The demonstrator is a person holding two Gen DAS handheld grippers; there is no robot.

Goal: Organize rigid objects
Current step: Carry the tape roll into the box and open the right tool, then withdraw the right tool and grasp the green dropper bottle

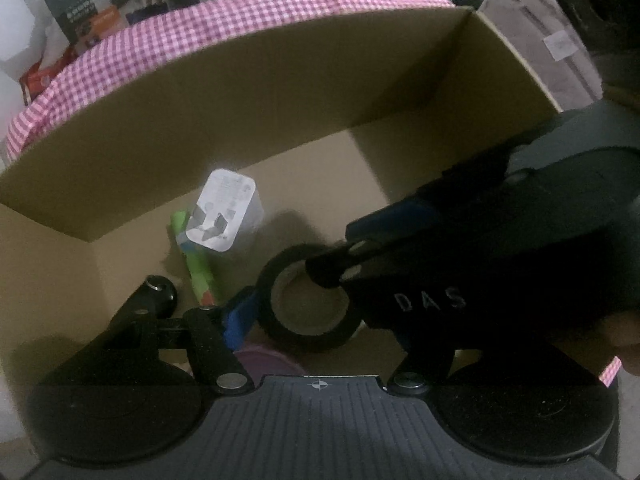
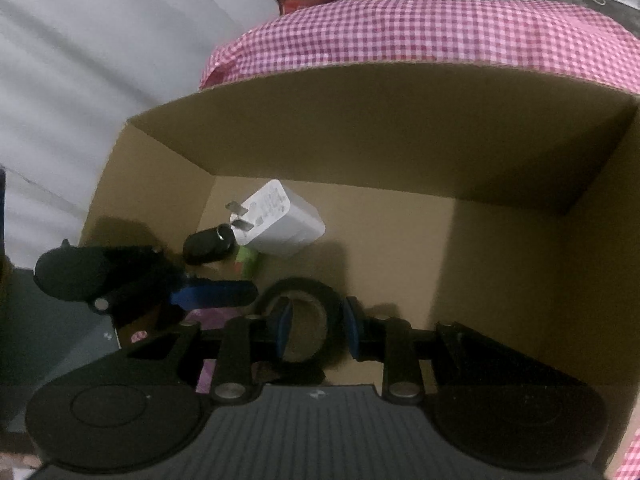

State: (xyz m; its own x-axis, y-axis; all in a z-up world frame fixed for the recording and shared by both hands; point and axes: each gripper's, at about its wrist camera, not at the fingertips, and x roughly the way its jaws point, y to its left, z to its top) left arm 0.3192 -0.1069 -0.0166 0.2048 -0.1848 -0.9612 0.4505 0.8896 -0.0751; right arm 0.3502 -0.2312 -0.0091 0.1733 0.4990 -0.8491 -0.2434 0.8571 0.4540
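Inside the open brown cardboard box point(image 2: 380, 140), the right gripper point(image 2: 316, 330) is clasping the black tape roll's point(image 2: 298, 292) wall near the white plug adapter point(image 2: 280, 224), while the left gripper point(image 1: 304, 312) is hanging open alongside.

One open cardboard box point(image 2: 380, 136) sits on one pink-and-white gingham cloth point(image 2: 440, 28). Inside the box lie one white plug adapter point(image 2: 280, 224), one roll of black tape point(image 1: 308, 300), one small black cylindrical object point(image 2: 208, 245), one green stick-shaped item point(image 1: 198, 272) and one purple thing point(image 1: 264, 360), mostly hidden. Two grippers reach in, one left gripper point(image 2: 216, 294) and one right gripper point(image 2: 318, 326).
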